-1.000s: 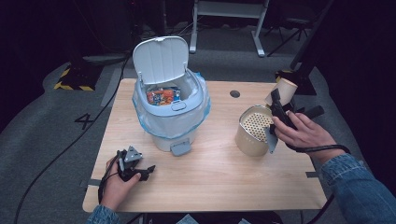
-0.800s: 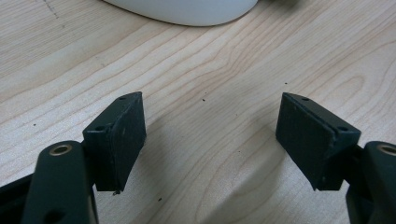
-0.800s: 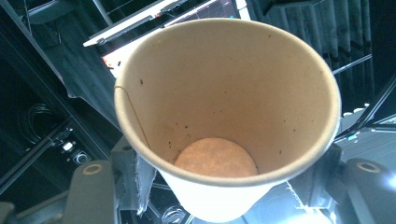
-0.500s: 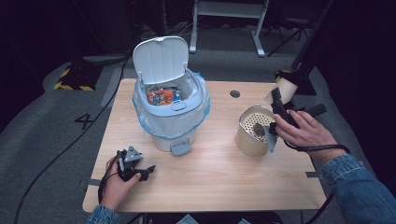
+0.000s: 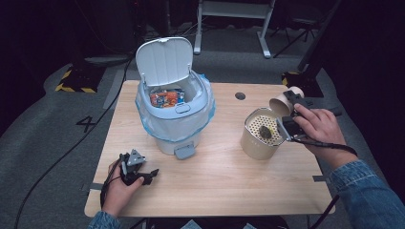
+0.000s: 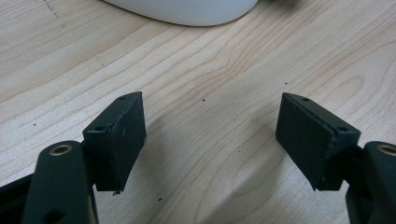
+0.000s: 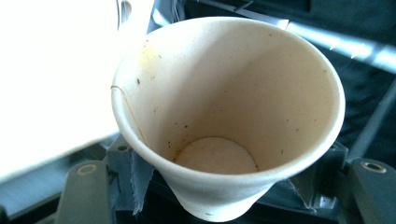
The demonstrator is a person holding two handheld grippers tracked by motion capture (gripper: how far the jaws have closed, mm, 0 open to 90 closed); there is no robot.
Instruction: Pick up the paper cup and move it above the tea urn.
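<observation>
Right tongs (image 5: 289, 114) are clamped on a paper cup (image 7: 224, 116) that lies tilted just beside the metal can (image 5: 260, 136), nearer this hand than the open bin (image 5: 174, 114), while left tongs (image 6: 210, 140) rest apart on the tabletop (image 5: 224, 181).

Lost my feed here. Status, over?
Left claw open, idle on table. Right claw shut on paper cup, empty. Dark clump in strainer canister. Nothing in the way.
</observation>
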